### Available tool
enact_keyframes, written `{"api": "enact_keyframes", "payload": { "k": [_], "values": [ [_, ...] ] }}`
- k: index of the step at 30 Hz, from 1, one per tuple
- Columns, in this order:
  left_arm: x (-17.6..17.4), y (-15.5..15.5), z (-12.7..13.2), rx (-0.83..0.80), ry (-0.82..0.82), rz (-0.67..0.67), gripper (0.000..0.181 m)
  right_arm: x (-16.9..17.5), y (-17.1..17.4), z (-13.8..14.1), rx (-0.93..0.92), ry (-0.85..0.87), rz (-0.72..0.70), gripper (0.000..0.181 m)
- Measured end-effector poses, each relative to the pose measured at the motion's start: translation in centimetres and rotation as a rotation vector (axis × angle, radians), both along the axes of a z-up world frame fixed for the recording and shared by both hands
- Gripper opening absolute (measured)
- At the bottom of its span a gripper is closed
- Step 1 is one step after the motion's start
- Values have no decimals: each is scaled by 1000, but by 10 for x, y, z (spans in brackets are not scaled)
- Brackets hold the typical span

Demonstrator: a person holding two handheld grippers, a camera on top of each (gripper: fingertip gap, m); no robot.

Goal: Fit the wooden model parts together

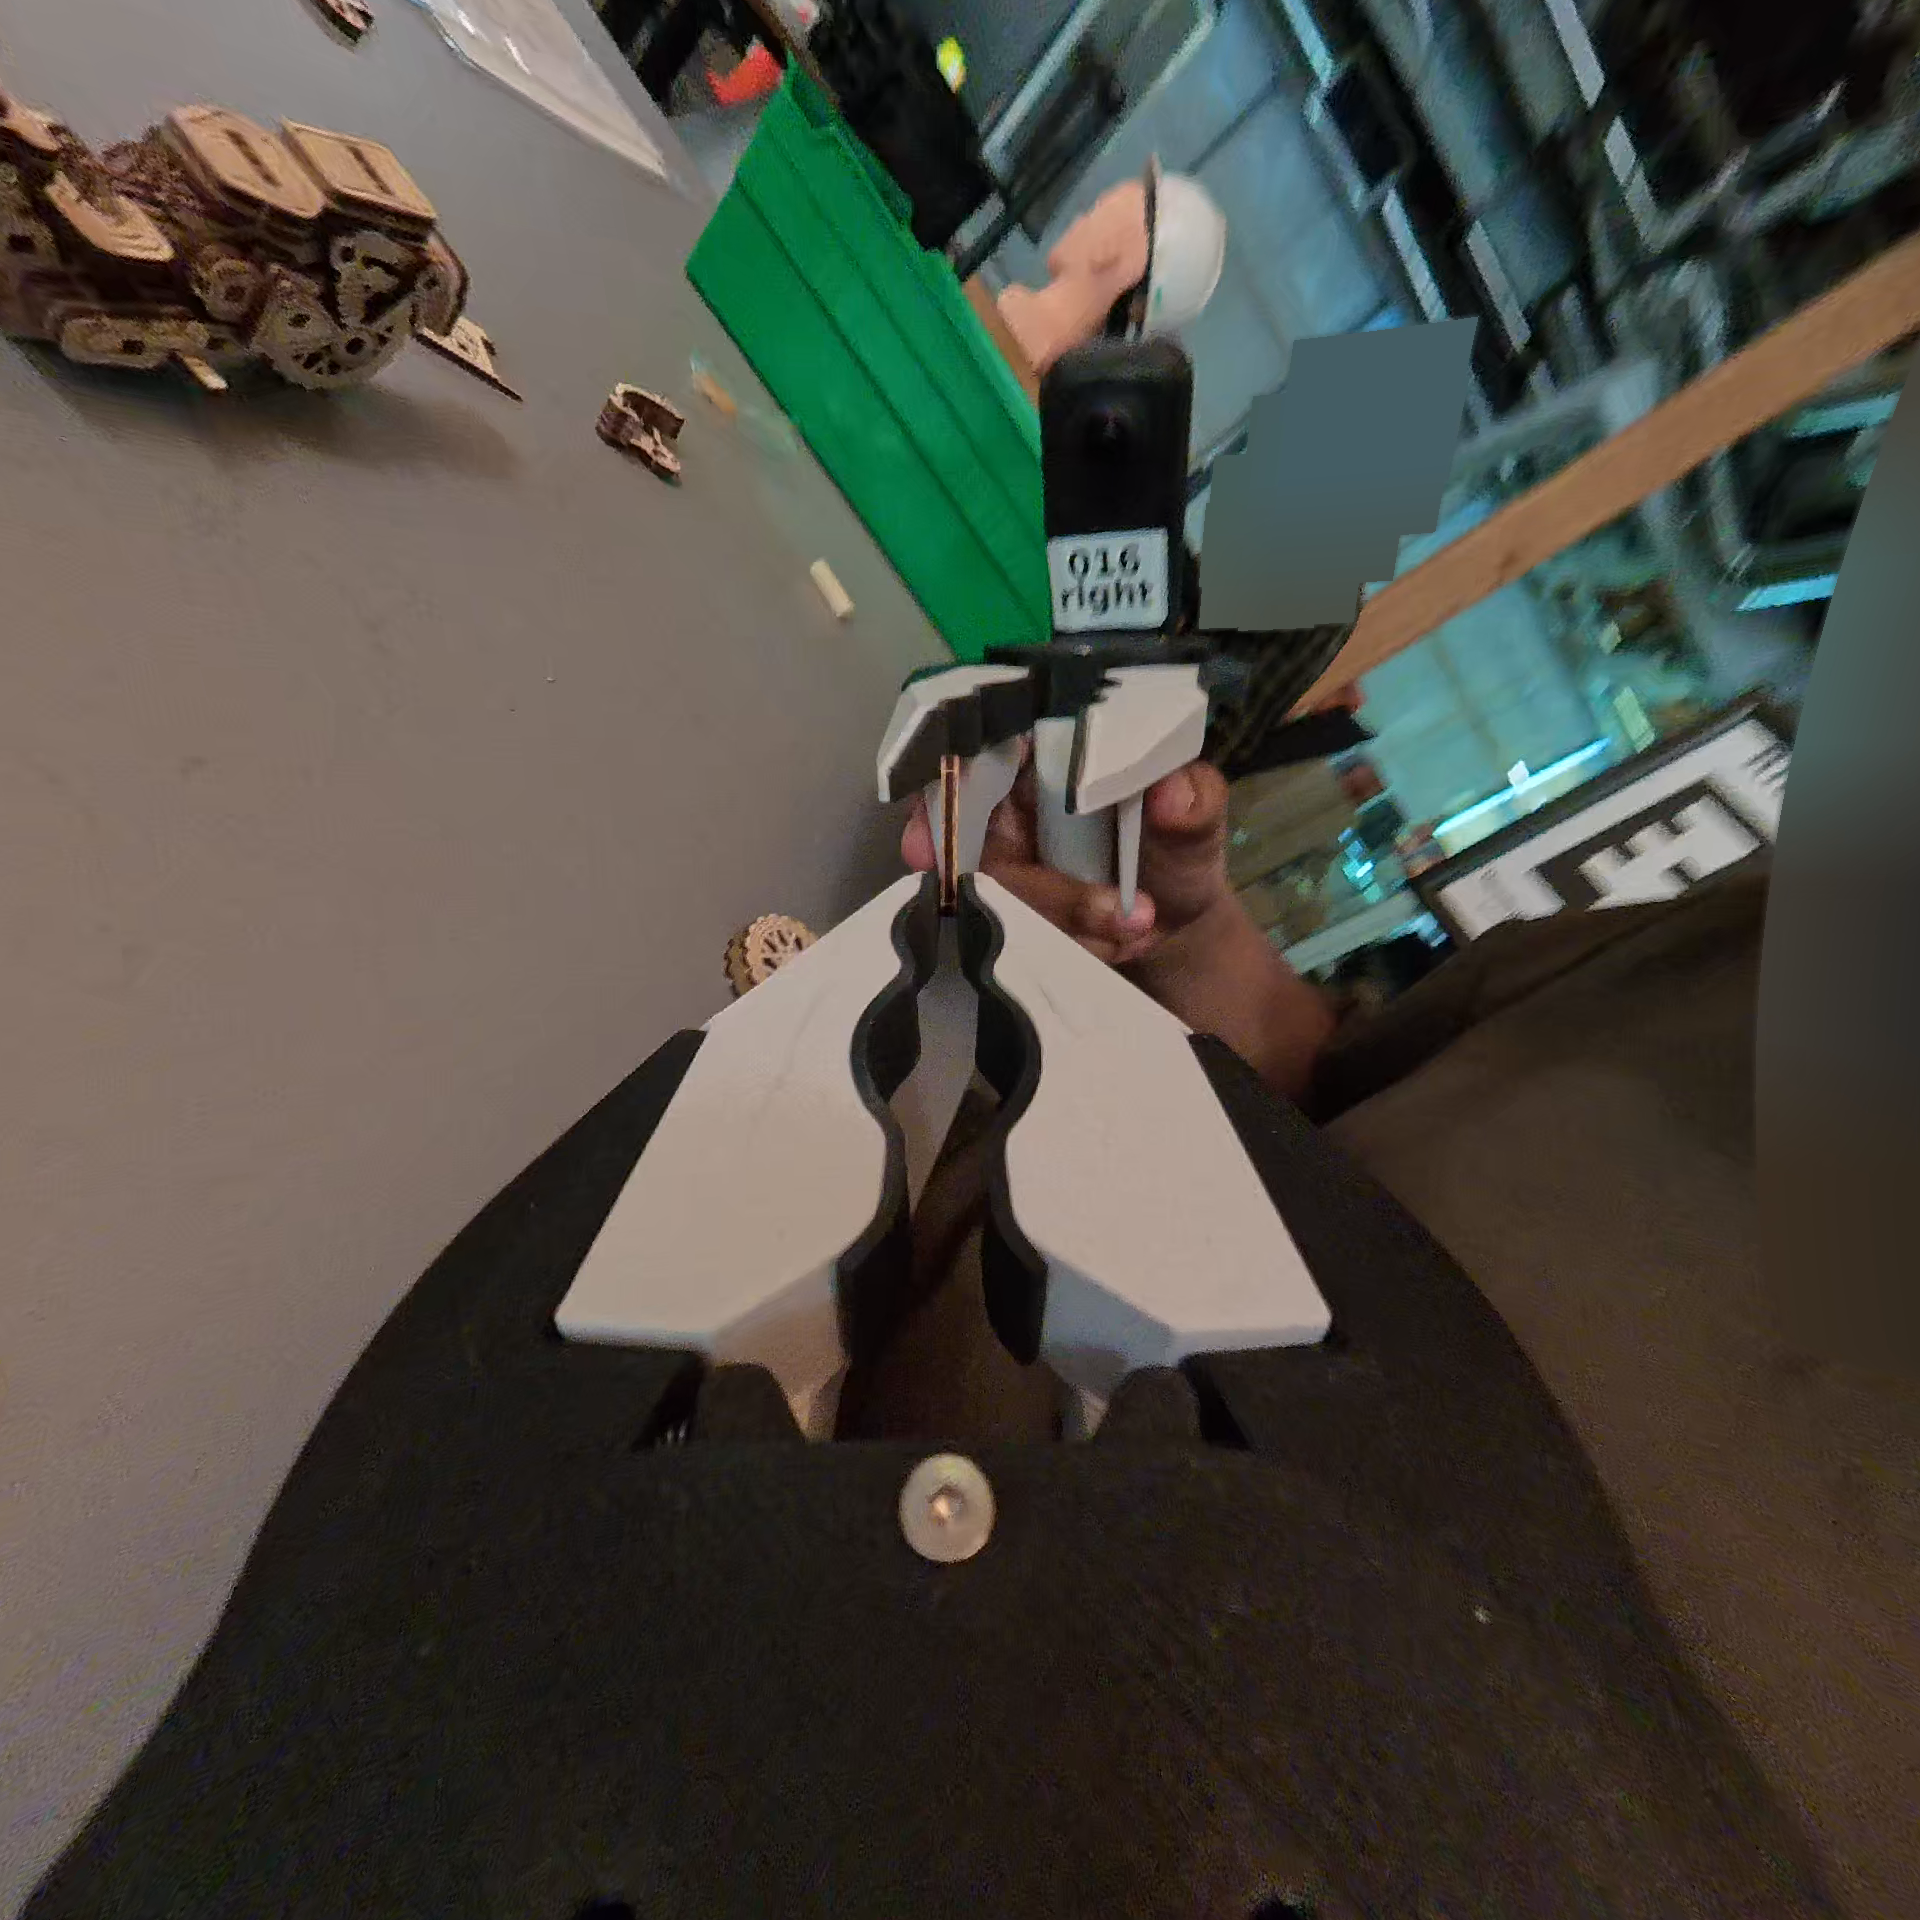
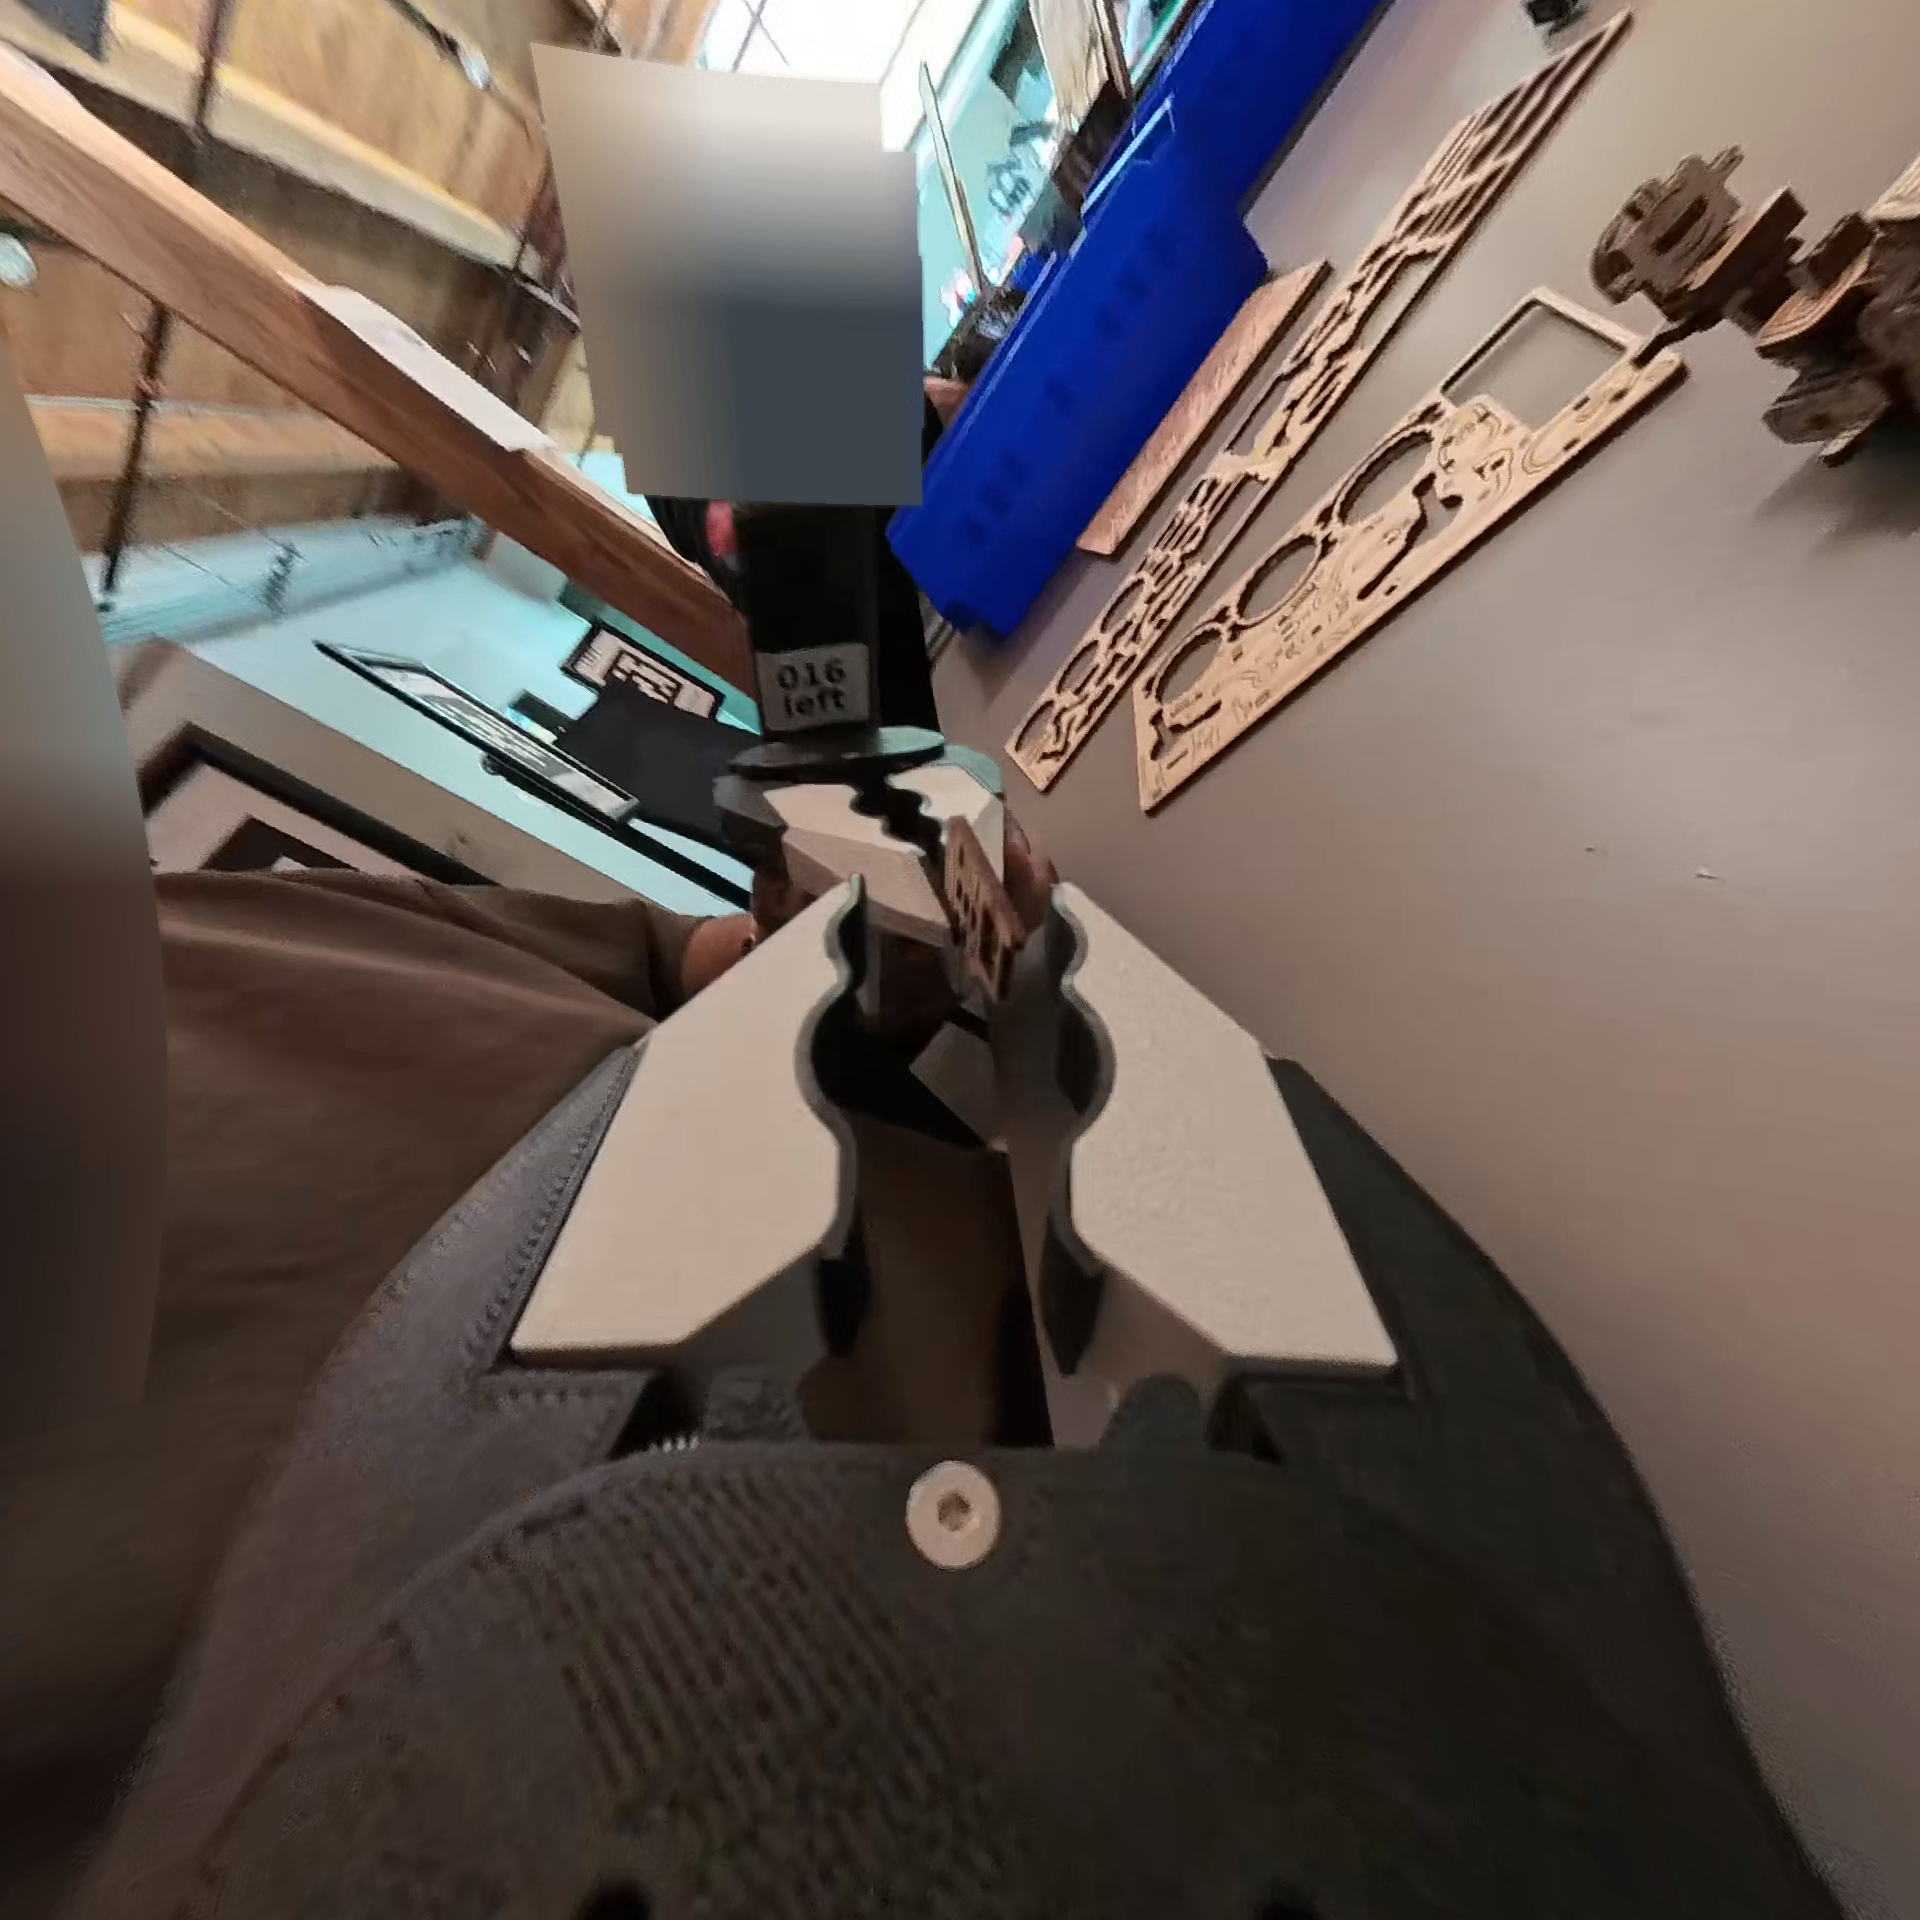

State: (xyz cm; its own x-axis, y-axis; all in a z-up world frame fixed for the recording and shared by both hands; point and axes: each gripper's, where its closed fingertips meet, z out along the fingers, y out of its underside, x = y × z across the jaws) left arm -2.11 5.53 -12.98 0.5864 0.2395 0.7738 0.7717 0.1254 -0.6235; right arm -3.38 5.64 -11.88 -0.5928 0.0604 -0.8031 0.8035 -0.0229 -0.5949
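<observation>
My left gripper (image 1: pixel 948 889) is shut on a small flat wooden part (image 1: pixel 948 826), seen edge-on at its fingertips. In the right wrist view the same part (image 2: pixel 982 920) shows its face with several cut-out holes, held by the left gripper (image 2: pixel 930 847). My right gripper (image 2: pixel 956 909) is open, its fingers on either side of the part, which stands close to the right-hand finger (image 2: pixel 1065 935). In the left wrist view the right gripper (image 1: pixel 1044 878) faces me, held by a hand, above the grey table (image 1: pixel 312 831).
A partly built wooden model vehicle (image 1: pixel 229 249) stands on the table, with a loose wooden block (image 1: pixel 641 428), a wheel (image 1: pixel 769 951) and a peg (image 1: pixel 831 589). A green bin (image 1: pixel 873 395) and a blue bin (image 2: pixel 1091 364) stand at the edges. Laser-cut wooden sheets (image 2: pixel 1382 540) lie flat. Both grippers' tips are close together, under 4 cm apart.
</observation>
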Motion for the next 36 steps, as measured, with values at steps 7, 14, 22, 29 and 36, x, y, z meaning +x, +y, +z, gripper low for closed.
{"api": "enact_keyframes", "payload": {
  "k": [7,14,22,29,36],
  "values": [
    [-8,-6,12,162,-112,59,2,2,-4,-5,58,61,-12,27],
    [-1,0,14,165,-105,40,2,6,-9,0,29,68,-18,17],
    [0,-1,12,88,-8,34,9,0,-3,4,1,52,-44,0],
    [-4,-6,7,-67,156,55,10,3,-5,-2,41,53,-18,0],
    [-3,-6,3,-95,162,40,6,9,-9,-6,77,73,9,0]
  ]
}}
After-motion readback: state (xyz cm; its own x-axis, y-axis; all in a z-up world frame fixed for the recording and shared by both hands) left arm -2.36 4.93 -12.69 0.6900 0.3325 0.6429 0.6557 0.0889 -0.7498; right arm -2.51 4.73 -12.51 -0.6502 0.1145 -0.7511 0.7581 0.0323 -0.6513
